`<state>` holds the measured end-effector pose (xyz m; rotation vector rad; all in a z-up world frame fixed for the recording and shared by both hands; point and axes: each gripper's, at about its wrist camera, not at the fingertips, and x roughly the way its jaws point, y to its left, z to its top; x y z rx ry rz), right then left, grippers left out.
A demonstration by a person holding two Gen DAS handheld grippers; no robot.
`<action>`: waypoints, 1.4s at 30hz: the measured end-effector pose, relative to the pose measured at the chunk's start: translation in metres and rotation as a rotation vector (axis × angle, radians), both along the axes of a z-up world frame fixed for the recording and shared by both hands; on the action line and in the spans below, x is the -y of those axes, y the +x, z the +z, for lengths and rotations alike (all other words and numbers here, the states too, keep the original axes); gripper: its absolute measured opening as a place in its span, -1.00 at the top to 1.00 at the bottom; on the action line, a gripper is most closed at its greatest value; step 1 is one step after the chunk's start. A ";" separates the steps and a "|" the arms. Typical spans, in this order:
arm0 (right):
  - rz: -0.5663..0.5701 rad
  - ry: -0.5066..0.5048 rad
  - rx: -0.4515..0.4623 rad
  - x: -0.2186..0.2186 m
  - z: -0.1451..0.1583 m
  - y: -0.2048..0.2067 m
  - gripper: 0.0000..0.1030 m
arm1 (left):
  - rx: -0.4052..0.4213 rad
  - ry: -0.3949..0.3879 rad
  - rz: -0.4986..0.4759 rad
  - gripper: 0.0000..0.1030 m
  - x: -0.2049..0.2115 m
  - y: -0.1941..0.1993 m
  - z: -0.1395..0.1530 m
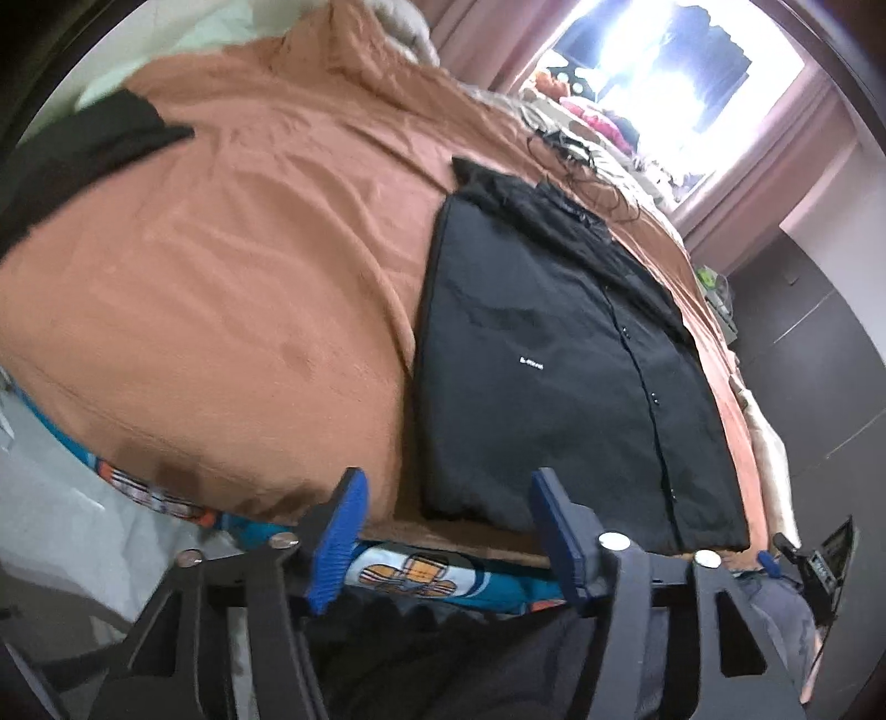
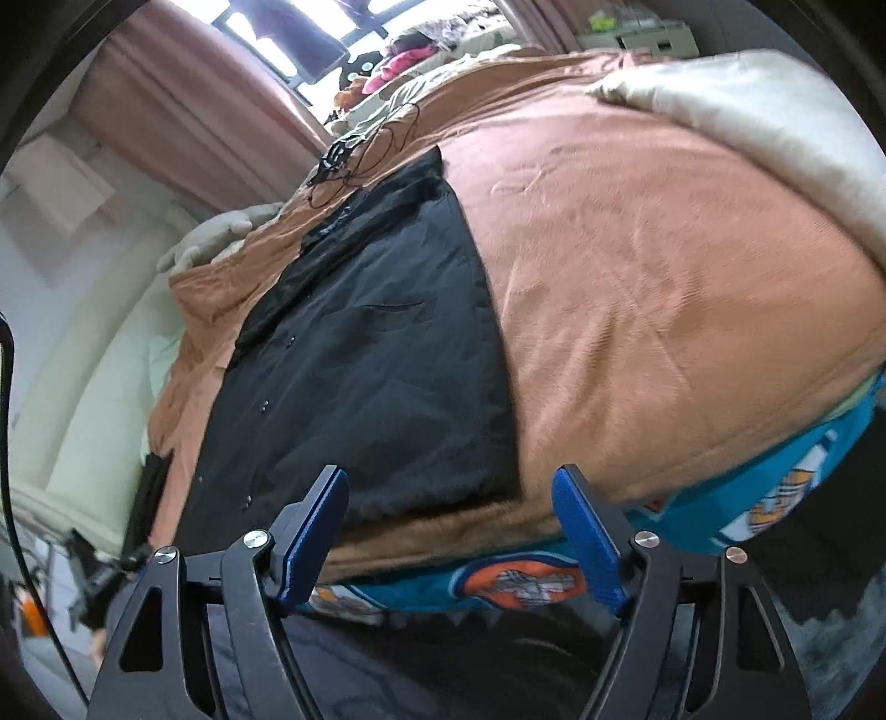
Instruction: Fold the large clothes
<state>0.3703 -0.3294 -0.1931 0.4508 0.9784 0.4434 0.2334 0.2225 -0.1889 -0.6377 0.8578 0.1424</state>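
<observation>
Item, principal: a black jacket [image 1: 559, 376], lying flat on the orange-brown blanket [image 1: 232, 288] that is covering the bed. In the left wrist view it is sitting on the right half of the bed; in the right wrist view, on the left half. We are reading it as already narrowed, its long sides turned in to make a tall rectangle, with a row of snap buttons and a small white label facing up. Its hem is resting just inside the near edge of the bed, within easy reach, and its collar is pointing toward the far window.

Item: left gripper [image 1: 443, 531], hovering at the near edge of the bed, jaws spread, nothing between the blue pads [image 1: 338, 537]. It is lining up with the hem's left corner.

Item: right gripper [image 2: 451, 537], likewise spread and empty, hovering before the hem's right corner [image 2: 498, 487]. We are judging that the pair is being set one to each corner so the hem can be carried up toward the collar.

Item: a patterned teal sheet [image 2: 515, 581], showing below the blanket's edge.

Item: a tangle of thin black cable [image 2: 360, 149] beyond the collar; blur is keeping us from saying whether it is touching the jacket.

Item: pink curtains [image 1: 470, 44], framing the bright far window.
</observation>
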 end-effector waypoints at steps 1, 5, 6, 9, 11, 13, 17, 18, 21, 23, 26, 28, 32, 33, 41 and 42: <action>-0.002 0.012 -0.012 -0.001 -0.004 0.005 -0.46 | -0.012 -0.014 -0.002 0.02 -0.002 0.004 -0.005; 0.001 0.042 -0.056 -0.004 -0.018 0.020 -0.36 | -0.034 -0.073 -0.006 0.05 -0.006 0.018 -0.024; 0.002 0.057 -0.072 -0.005 -0.023 0.022 -0.36 | -0.037 -0.086 -0.009 0.08 -0.007 0.020 -0.027; 0.022 0.108 -0.102 -0.009 -0.034 0.025 -0.25 | -0.047 -0.120 -0.014 0.21 -0.007 0.024 -0.036; 0.024 0.148 -0.115 -0.010 -0.040 0.025 -0.20 | -0.032 -0.153 -0.017 0.21 -0.009 0.024 -0.037; 0.015 0.192 -0.113 -0.007 -0.044 0.025 -0.20 | -0.014 -0.213 -0.028 0.22 -0.009 0.024 -0.039; -0.003 0.279 -0.110 -0.003 -0.049 0.030 -0.17 | -0.006 -0.241 -0.016 0.22 -0.009 0.024 -0.040; -0.008 0.289 -0.110 -0.003 -0.050 0.032 -0.09 | -0.002 -0.258 -0.010 0.22 -0.010 0.025 -0.041; -0.013 0.304 -0.110 -0.007 -0.050 0.037 0.25 | 0.013 -0.300 0.009 0.22 -0.012 0.029 -0.043; -0.012 0.312 -0.115 -0.010 -0.049 0.040 0.45 | 0.000 -0.293 0.024 0.24 -0.012 0.032 -0.047; -0.026 0.317 -0.112 -0.008 -0.048 0.040 0.69 | -0.009 -0.267 0.050 0.62 -0.009 0.028 -0.043; -0.021 0.324 -0.071 -0.007 -0.038 0.037 0.73 | 0.007 -0.271 0.055 0.76 -0.008 0.023 -0.038; 0.007 0.308 -0.012 -0.012 -0.010 0.032 0.78 | 0.059 -0.262 0.068 0.82 -0.008 0.017 -0.017; 0.010 0.315 0.000 -0.013 -0.002 0.031 0.78 | 0.070 -0.260 0.068 0.82 -0.008 0.014 -0.009; 0.045 0.339 0.131 -0.009 0.068 -0.002 0.79 | 0.201 -0.225 0.062 0.82 -0.007 -0.021 0.058; 0.051 0.343 0.146 -0.007 0.076 -0.007 0.79 | 0.215 -0.222 0.062 0.82 -0.006 -0.025 0.064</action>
